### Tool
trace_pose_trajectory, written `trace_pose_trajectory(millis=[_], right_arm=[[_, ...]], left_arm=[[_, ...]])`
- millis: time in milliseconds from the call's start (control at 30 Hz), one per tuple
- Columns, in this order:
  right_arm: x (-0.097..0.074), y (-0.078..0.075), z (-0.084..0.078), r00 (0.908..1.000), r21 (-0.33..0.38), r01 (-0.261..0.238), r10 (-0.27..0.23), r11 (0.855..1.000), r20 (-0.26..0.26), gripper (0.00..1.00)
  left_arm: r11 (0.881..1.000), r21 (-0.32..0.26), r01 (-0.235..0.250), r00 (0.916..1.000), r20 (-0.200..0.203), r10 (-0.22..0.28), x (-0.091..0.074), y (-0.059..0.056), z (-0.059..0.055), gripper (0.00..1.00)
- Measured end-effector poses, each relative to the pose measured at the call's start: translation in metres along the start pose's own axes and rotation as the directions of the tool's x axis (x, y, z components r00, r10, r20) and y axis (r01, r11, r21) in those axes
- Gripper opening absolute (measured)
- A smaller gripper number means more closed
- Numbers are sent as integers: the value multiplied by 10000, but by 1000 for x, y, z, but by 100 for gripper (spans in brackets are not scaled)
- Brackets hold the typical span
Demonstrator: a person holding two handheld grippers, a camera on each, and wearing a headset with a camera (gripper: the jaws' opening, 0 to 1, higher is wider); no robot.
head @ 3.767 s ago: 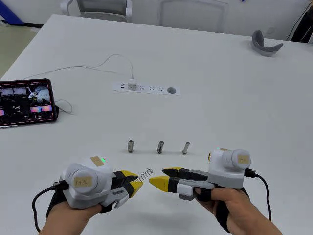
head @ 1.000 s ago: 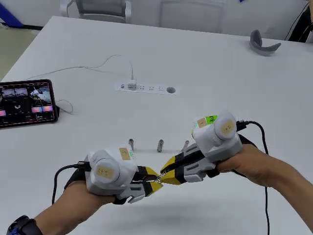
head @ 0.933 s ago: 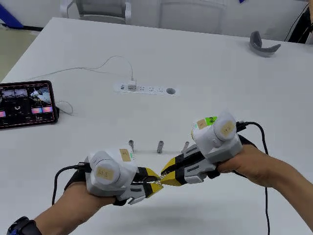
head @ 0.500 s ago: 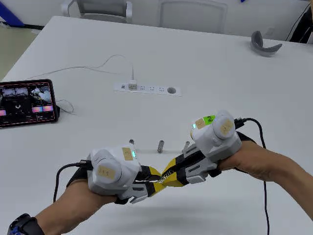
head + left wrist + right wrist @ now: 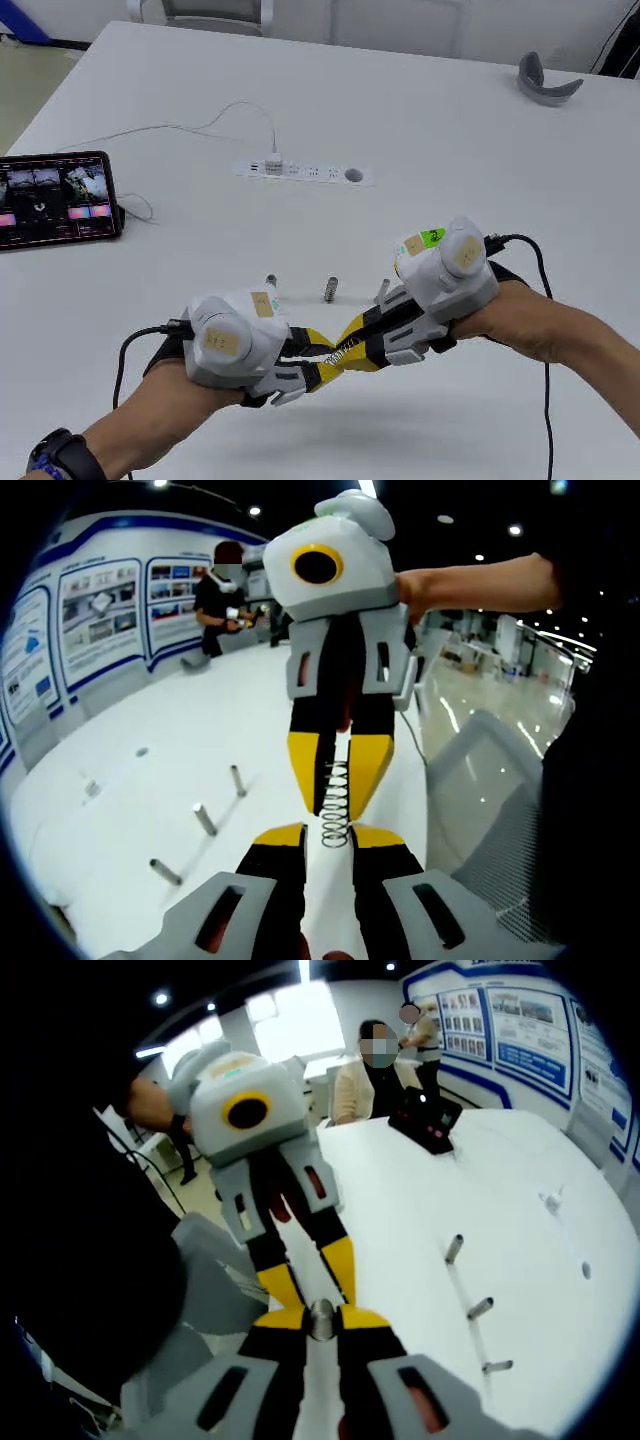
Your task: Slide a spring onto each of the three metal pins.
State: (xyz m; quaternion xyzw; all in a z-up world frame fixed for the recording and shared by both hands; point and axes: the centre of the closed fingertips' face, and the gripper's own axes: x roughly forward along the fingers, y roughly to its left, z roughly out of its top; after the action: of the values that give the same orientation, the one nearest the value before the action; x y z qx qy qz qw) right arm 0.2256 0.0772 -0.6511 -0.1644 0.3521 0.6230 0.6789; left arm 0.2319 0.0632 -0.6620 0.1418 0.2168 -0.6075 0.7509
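The white table [image 5: 450, 140] holds the whole job. Low over its near part, the left gripper [image 5: 322, 356] and the right gripper [image 5: 357, 346] meet tip to tip. The left reaches in from the near left and the right from the far right. Both pairs of jaws are drawn in to a narrow gap about as wide as the spring, and each nips one end of it. Which one bears the load I cannot tell.

Just beyond the grippers, the three pins [image 5: 330, 290] stand upright in a left-to-right row. The right pin [image 5: 383, 289] is just beside the right gripper, the nearer tool to it. Whether any pin already wears a spring is too small to tell.

The spring [image 5: 344, 352] hangs between the tips, clear of the table. Its long axis runs roughly level from near left to far right. The pins point up, so I judge the spring must be tipped upright over a pin before it can slide down.
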Motion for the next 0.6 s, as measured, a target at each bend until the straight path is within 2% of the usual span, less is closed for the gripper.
trace_pose_trajectory(millis=[167,267,600], right_arm=[[-5,-5,-6,9997,189,235,-236,9995,43,12],[-7,-7,-10,9991,291,402,-405,9988,80,12],[-15,-16,-27,9968,534,782,-773,9955,-192,12]], left_arm=[[9993,-346,-142,9999,-3,142,-1,2,-5,23],[9981,-529,-307,9994,-162,299,-2,6,-11,30],[9913,-1054,-794,9968,-148,782,-9,18,-20,35]])
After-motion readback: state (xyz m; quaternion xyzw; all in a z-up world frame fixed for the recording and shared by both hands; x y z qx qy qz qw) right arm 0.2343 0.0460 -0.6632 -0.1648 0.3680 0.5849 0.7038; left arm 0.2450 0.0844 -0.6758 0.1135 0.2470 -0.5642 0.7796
